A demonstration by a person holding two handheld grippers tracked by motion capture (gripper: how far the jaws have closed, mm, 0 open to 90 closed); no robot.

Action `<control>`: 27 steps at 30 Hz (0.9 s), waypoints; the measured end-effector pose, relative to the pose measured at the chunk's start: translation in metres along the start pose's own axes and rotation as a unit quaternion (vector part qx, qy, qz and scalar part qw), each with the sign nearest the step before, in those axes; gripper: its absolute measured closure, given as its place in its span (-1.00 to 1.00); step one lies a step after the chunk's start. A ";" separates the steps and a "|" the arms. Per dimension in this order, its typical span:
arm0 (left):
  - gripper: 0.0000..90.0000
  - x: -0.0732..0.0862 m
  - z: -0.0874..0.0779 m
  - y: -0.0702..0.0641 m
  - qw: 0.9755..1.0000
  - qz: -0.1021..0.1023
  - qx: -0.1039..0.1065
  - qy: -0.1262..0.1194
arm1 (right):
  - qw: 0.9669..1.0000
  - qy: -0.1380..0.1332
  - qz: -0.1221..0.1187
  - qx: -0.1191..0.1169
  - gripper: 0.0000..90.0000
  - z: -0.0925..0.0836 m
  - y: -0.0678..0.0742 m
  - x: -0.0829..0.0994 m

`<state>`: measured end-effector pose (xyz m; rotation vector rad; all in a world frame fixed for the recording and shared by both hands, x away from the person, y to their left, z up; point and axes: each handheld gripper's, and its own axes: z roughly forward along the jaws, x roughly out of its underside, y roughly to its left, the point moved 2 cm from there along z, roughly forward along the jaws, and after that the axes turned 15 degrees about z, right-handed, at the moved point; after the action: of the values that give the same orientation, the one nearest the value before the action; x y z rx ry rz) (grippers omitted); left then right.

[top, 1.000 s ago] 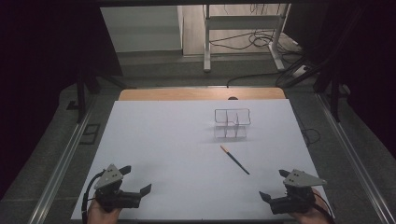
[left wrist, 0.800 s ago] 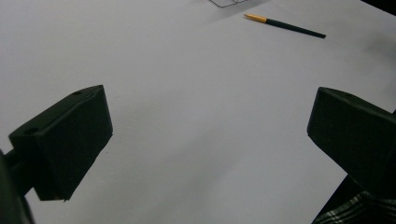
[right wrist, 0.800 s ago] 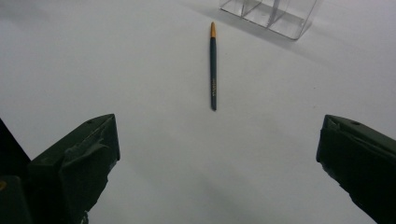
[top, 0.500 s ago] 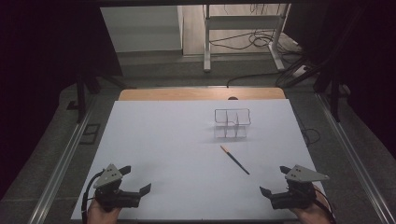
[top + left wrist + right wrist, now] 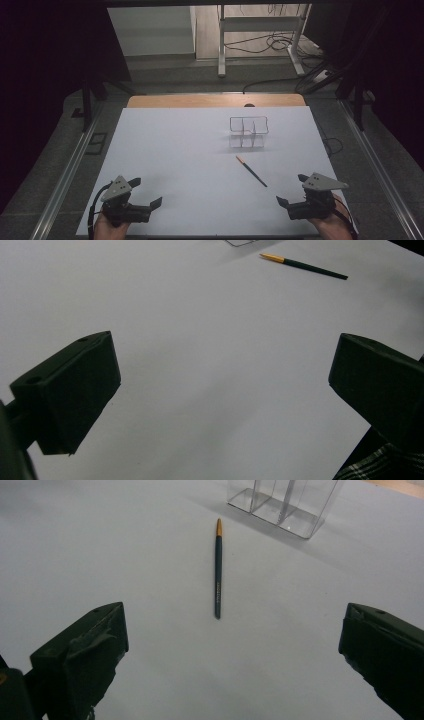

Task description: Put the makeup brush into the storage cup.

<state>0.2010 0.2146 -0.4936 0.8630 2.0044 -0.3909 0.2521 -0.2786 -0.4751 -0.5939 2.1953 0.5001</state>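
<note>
Approach step: right hand-held gripper (image 5: 232,670) is released, pencil (image 5: 218,570) straight ahead of it; next it must advance and clench on it

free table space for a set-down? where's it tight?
Bare: the white table from its left edge across to the clear organizer, and between left tool and right tool. Tight: right of centre, where the pencil lies before the organizer.
</note>
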 end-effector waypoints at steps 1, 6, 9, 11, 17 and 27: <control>-0.99 0.000 0.000 0.000 1.000 0.000 0.000 0.001 | 1.000 0.001 -0.002 -0.001 -1.00 0.001 0.000 -0.001; -0.99 0.000 0.001 0.000 1.000 0.001 0.002 0.003 | 1.000 0.000 0.000 -0.001 -1.00 0.006 -0.003 -0.003; -0.99 0.000 0.001 0.000 1.000 0.000 0.003 0.003 | 1.000 -0.002 0.001 -0.002 -1.00 0.008 -0.003 -0.005; -0.99 0.000 0.001 0.000 1.000 0.000 0.003 0.003 | 1.000 0.000 0.000 -0.001 -1.00 0.010 -0.003 -0.006; -0.99 0.000 0.001 0.000 1.000 -0.001 0.003 0.004 | 1.000 0.006 -0.001 0.002 -1.00 0.013 -0.003 -0.009; -0.99 0.000 0.002 0.000 1.000 0.000 0.003 0.005 | 1.000 0.015 0.005 -0.001 -1.00 0.018 -0.004 -0.015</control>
<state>0.2017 0.2133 -0.4944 0.8690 2.0132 -0.3930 0.2737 -0.2684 -0.4755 -0.5956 2.2273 0.5014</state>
